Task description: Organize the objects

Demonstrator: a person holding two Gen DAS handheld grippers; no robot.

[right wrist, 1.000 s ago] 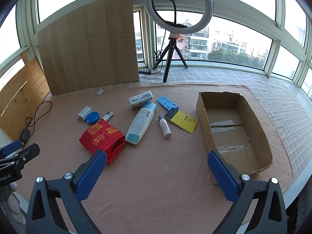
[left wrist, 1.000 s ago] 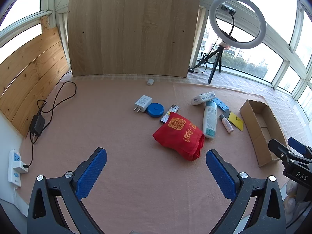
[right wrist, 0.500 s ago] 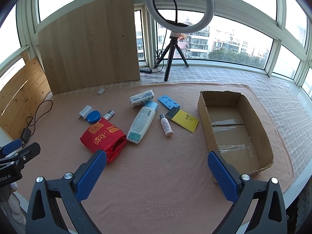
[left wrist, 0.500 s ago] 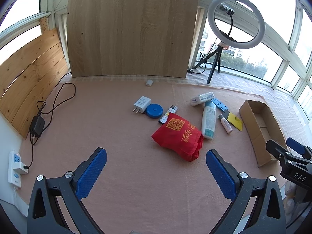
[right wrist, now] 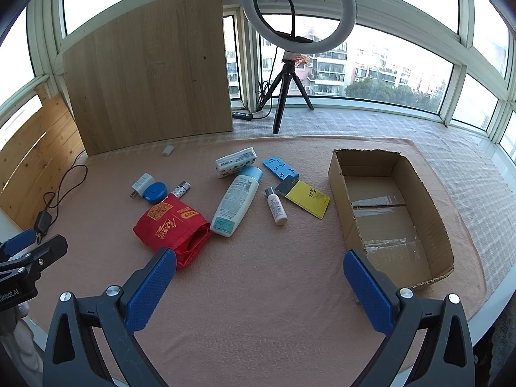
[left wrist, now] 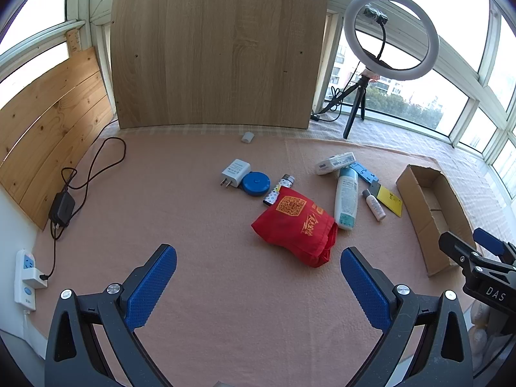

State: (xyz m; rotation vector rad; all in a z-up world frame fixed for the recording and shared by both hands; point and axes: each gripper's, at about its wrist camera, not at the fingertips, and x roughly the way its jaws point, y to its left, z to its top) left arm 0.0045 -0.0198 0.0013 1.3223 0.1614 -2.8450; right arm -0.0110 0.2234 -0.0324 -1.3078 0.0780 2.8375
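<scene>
- Tall white lotion bottle with pale-blue cap (right wrist: 234, 201) lies flat left of the open brown cardboard box (right wrist: 391, 213), cap pointing toward the windows.
- Left gripper (left wrist: 258, 287) and right gripper (right wrist: 259, 288) hover spread wide, empty.
- Pink fleece cloth (right wrist: 258, 290) covers the surface.

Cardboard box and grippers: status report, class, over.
Left gripper open, right gripper open, both holding nothing. Cardboard box holds no items. Items lie loose on blanket. Nothing blocking.
</scene>
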